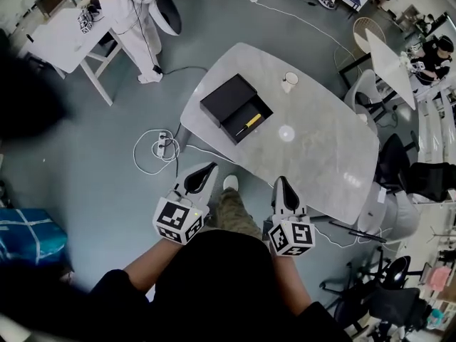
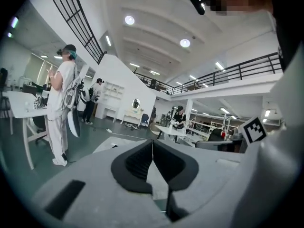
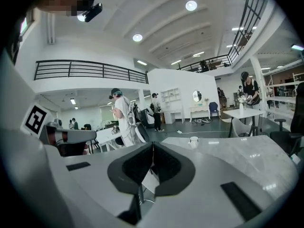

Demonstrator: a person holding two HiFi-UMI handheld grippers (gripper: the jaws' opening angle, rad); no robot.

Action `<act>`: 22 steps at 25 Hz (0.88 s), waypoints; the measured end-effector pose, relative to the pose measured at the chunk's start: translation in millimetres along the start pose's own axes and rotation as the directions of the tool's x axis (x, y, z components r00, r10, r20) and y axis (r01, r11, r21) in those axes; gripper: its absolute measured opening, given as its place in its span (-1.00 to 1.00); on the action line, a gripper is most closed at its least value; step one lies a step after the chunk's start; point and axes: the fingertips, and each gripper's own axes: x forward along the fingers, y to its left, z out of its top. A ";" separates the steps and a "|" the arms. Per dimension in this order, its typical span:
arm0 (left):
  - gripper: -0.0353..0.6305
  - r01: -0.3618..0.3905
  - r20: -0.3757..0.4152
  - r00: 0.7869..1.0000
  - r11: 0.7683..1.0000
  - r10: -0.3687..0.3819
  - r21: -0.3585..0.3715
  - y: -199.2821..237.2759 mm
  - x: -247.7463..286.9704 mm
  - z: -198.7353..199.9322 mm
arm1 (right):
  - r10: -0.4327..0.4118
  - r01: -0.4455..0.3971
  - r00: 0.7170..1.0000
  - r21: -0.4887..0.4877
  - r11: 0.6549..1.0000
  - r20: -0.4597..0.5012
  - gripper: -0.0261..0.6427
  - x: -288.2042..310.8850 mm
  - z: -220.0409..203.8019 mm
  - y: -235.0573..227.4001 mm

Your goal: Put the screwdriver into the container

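- One yellow-handled screwdriver (image 1: 249,124) lies inside the black container (image 1: 226,98). It is in the open tray half and slants across the tray.
- The container sits on the grey marble-look table (image 1: 320,155), toward the left edge as your head view shows it. Its flat, closed-looking half adjoins the tray on the upper left.
- One white cup (image 1: 290,80) stands on the same table, well apart from the container and nearer the far edge.
- Your left gripper (image 1: 201,179) is off the table's near edge, over the floor, apart from the container. In its own view the two jaws meet along a single seam and nothing is between them.
- Your right gripper (image 1: 281,185) is at the table's near edge, also apart from the container. Its jaws are likewise closed face to face and hold nothing. Its view looks across the tabletop toward the cup.
- Each gripper carries its marker cube (image 1: 178,221) at the rear, close to your forearm.
- On the floor, a white power strip (image 1: 164,146) with a looped white cable (image 1: 142,159) lies just left of the table.
- One person (image 1: 132,9) in white clothing stands beside a white table (image 1: 60,38) at the upper left of the head view.
- Several chairs stand along the table's right side, among them a grey chair (image 1: 388,216).
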 end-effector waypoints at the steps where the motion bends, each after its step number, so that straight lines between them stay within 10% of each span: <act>1: -0.84 -0.011 0.010 1.000 1.000 0.011 0.009 0.2 -5.0 1.0 | -0.005 0.005 1.000 -0.001 1.000 0.003 -0.88 -0.9 2.2 0.2; 22: -0.84 0.039 -0.024 0.999 0.992 -0.037 0.118 12.4 0.5 0.5 | -0.078 0.083 0.996 -0.121 0.989 0.048 -0.89 -5.0 23.7 13.8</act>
